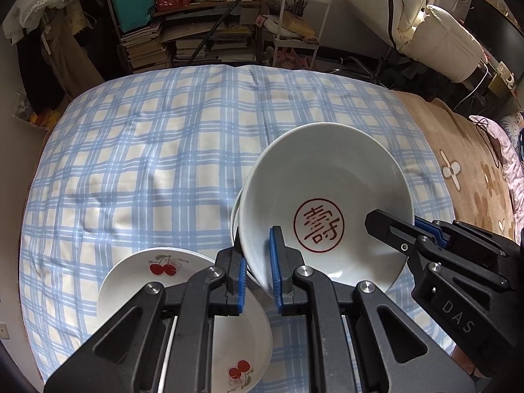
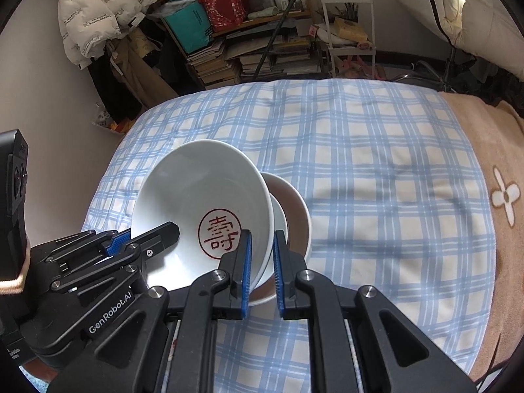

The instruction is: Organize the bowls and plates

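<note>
A white bowl [image 1: 327, 196] with a red round character mark is tilted over the blue checked quilt [image 1: 147, 163]. My left gripper [image 1: 258, 265] is shut on its left rim. My right gripper [image 1: 398, 226] holds the opposite rim. In the right wrist view my right gripper [image 2: 262, 252] is shut on the bowl [image 2: 203, 193], with the left gripper [image 2: 154, 235] on the far rim. A second white bowl [image 2: 278, 216] and a brown-lined bowl [image 2: 296, 209] sit nested beneath it. White cherry-print plates [image 1: 137, 278] lie stacked under my left gripper.
The quilt [image 2: 376, 163] covers a bed; a tan flower blanket [image 1: 475, 163] lies to the right. Beyond the far edge stand stacked books [image 1: 147, 46], a white cart [image 1: 294, 16] and hanging coats [image 2: 91, 9].
</note>
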The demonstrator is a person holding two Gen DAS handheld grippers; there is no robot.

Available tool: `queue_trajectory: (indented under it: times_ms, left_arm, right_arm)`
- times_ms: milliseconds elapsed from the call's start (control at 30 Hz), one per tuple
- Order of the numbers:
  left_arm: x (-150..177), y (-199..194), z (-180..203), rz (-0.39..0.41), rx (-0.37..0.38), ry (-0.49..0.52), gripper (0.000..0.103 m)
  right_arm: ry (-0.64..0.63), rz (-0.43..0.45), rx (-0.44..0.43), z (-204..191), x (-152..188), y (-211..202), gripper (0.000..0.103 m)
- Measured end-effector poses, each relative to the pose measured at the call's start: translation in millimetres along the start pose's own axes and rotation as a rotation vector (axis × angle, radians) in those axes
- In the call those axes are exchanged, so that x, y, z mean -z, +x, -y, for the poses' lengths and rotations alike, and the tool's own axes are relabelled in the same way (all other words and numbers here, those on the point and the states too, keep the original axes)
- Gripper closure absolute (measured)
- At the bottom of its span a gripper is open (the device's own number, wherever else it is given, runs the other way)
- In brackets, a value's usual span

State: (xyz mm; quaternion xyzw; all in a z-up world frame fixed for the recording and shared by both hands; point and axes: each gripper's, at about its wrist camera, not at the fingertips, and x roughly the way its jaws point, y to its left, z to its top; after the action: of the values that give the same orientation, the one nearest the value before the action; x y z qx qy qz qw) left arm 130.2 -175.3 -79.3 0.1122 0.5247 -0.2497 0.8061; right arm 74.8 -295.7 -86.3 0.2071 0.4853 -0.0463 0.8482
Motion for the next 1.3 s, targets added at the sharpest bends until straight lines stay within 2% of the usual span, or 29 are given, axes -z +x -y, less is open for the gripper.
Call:
queue_trajectory:
  times_ms: [300, 500, 633, 1067, 1300]
  left_arm:
    - [3, 18, 3, -0.018, -0.030, 0.016, 0.089]
    - [5, 31, 1, -0.054, -0.016, 0.007, 0.089]
    - [5, 34, -1, -0.055, -0.029, 0.008, 0.089]
    - [9, 41, -3, -0.077, 0.007, 0.011, 0.086]
    - [8, 43, -10, -0.082, -0.015, -0.002, 0.086]
  right_arm:
    - [0.016, -0.018, -0.005, 5, 4, 14, 0.089]
    - [0.022, -0.037, 0.003, 9, 6, 25, 0.089]
    - [0.058, -0.057, -0.030, 12, 9, 29, 0.088]
    - [-0.028, -0.020, 0.031, 5, 4, 33, 0.088]
    - [-0.030, -0.007, 0.017, 8, 0, 34, 0.088]
